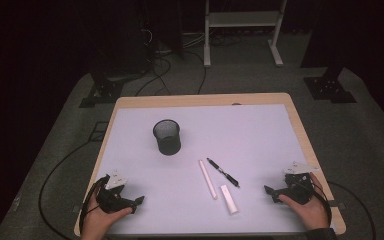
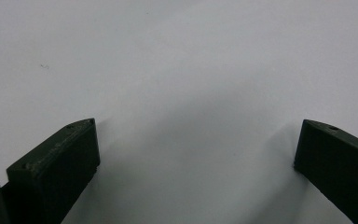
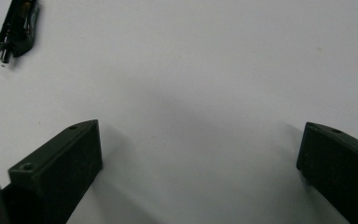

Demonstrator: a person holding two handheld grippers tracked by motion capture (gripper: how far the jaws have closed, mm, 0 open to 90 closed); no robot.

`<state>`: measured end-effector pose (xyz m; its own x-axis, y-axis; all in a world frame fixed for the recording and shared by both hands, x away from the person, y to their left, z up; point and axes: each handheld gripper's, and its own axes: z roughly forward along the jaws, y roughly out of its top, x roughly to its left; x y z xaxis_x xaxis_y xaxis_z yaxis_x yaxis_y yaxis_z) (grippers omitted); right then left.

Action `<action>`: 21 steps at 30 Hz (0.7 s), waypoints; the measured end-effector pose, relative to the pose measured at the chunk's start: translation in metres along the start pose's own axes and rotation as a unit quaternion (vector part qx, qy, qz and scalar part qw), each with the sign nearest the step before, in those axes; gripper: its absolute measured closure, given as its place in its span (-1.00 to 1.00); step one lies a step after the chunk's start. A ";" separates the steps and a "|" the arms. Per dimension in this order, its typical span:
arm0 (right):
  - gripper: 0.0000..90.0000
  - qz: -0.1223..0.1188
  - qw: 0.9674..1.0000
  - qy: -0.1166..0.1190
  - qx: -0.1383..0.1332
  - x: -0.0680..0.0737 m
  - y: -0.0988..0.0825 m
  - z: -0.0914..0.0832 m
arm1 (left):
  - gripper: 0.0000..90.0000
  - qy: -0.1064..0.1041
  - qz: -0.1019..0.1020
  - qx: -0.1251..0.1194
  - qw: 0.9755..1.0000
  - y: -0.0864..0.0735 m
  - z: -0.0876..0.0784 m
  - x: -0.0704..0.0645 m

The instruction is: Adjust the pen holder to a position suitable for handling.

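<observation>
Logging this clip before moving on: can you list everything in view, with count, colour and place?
mesh cup: 1, black, upright, far left of centre on the mat
pen: 1, black, centre right
thin stick: 1, white, left of the pen
short bar: 1, white, nearest the front edge
mat: 1, pale, covering the table
table: 1, wooden edge
left gripper: 1, black, front left, open, empty
right gripper: 1, black, front right, open, empty

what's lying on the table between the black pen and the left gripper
In the high view, a long thin white stick lies between the black pen and the left gripper. The rest of that stretch is bare white table.
</observation>
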<state>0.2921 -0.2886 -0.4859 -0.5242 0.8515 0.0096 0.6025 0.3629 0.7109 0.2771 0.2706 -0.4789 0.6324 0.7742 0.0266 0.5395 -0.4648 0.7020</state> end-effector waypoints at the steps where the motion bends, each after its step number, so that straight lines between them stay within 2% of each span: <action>1: -1.00 0.000 1.000 0.000 0.000 0.000 0.000 0.000 | -1.00 0.000 -0.001 0.000 1.000 0.000 0.000 0.000; 5: -1.00 0.000 1.000 0.000 0.000 0.000 0.000 0.000 | -1.00 -0.001 -0.004 0.000 1.000 0.000 0.000 0.000; 10: -1.00 0.000 1.000 0.000 0.000 0.000 0.000 0.000 | -1.00 -0.003 0.000 0.000 1.000 0.001 -0.001 0.001; 13: -1.00 0.000 1.000 0.000 0.000 0.000 0.000 0.000 | -0.81 -0.005 0.001 -0.004 1.000 0.002 -0.003 0.002; 21: -1.00 0.000 1.000 0.000 0.000 0.000 0.000 0.000 | -0.68 -0.010 -0.010 -0.015 1.000 0.007 -0.007 0.004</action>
<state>0.2922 -0.2885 -0.4859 -0.5239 0.8517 0.0101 0.6032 0.3627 0.7103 0.2794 0.2737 -0.4689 0.6318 0.7751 -0.0015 0.5360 -0.4356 0.7232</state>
